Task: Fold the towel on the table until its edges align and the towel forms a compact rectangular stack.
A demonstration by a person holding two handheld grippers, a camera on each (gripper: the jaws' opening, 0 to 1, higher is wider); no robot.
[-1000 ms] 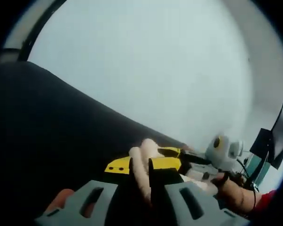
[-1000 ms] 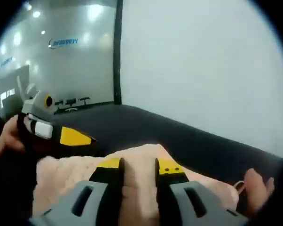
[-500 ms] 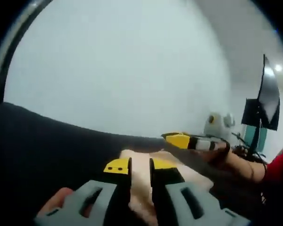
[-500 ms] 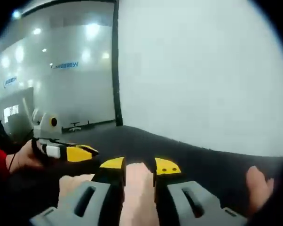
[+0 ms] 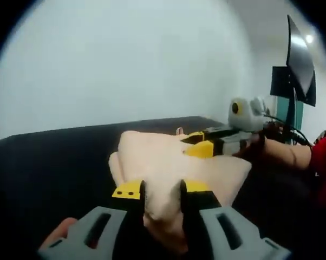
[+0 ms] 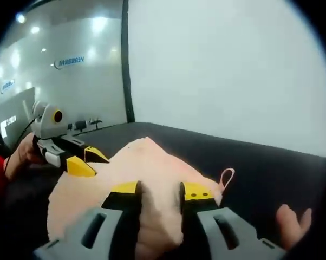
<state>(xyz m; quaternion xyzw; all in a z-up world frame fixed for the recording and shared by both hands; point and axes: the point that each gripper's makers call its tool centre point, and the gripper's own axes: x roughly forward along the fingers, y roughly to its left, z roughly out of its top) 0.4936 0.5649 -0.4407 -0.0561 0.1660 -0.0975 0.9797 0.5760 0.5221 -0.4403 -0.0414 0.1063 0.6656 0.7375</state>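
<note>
Fingers [image 5: 128, 190] of both grippers apparently pinch towel [image 5: 157, 162].

Both tongs, left [image 5: 162, 189] and right [image 6: 159, 189], are clamped on cloth, held side by side.

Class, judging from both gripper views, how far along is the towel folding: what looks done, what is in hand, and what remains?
Done: little that can be confirmed; the pink towel lies bunched on the black table, no neat edges visible. In hand: the left gripper and right gripper each pinch a part of the towel between their jaws. Left: laying it over so edges align, then folding down to a compact rectangular stack.
</note>
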